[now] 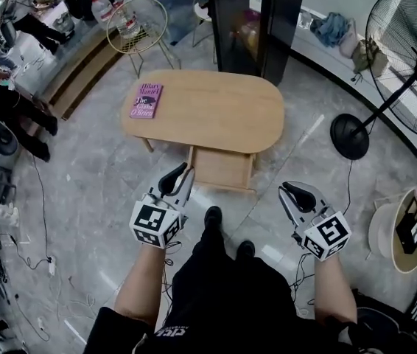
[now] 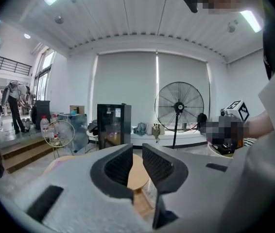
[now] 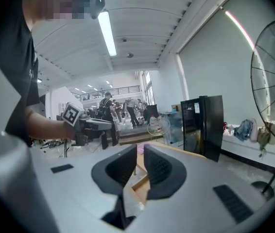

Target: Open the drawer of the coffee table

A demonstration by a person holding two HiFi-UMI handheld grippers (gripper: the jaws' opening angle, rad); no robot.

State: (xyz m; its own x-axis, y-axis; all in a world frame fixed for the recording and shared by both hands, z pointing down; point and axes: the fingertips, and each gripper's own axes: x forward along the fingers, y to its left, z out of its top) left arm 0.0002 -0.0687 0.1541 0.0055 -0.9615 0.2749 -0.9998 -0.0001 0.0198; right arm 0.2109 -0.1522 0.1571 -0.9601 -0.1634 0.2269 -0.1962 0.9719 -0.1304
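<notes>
The oval wooden coffee table (image 1: 216,113) stands on the marble floor ahead of me. Its drawer (image 1: 222,168) is pulled out from the near side and shows a bare wooden bottom. My left gripper (image 1: 181,174) hangs in the air short of the drawer's left corner, touching nothing. The right gripper (image 1: 291,190) is level with it, to the right of the drawer. In the left gripper view, the left gripper (image 2: 137,149) has a narrow gap between its pads and nothing in it. The right gripper (image 3: 140,150) looks the same, with the drawer (image 3: 140,183) far below.
A purple book (image 1: 146,99) lies on the table's left end. Behind the table stand a black fridge (image 1: 256,21) and a wire side table (image 1: 136,24) with bottles. A floor fan (image 1: 407,65) and a round white tub (image 1: 404,231) are at the right. My feet (image 1: 212,216) are just before the drawer.
</notes>
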